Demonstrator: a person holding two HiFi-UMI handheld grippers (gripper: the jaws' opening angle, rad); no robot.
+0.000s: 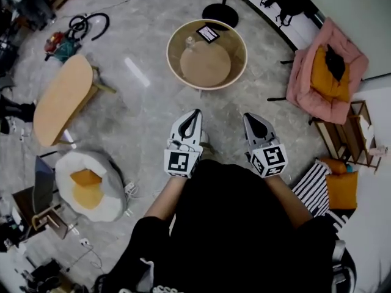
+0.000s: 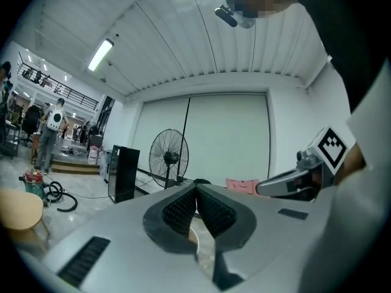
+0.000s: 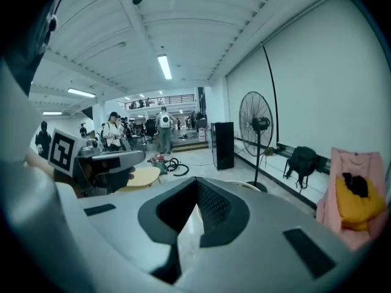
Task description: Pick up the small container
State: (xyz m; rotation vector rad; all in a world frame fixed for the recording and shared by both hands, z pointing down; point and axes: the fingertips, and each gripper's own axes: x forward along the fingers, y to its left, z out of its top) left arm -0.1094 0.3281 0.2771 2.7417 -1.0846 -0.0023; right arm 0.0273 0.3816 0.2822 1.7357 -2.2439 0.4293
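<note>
The small clear container (image 1: 190,41) stands on a round wooden table (image 1: 238,44) with a raised rim, next to a black-and-white marker card (image 1: 208,33). Both grippers are held side by side in front of the person's body, short of the table and pointing at it. My left gripper (image 1: 194,115) is shut with nothing between its jaws, and its tips meet in the left gripper view (image 2: 197,191). My right gripper (image 1: 251,119) is shut and empty as well (image 3: 197,189). Neither touches the table or the container.
An oval wooden side table (image 1: 63,99) and an egg-shaped cushion (image 1: 91,185) lie to the left. A pink chair with a yellow cushion (image 1: 330,72) and a wooden rack (image 1: 354,133) stand to the right. A floor fan (image 2: 169,157) and a black box (image 2: 122,173) stand beyond the table.
</note>
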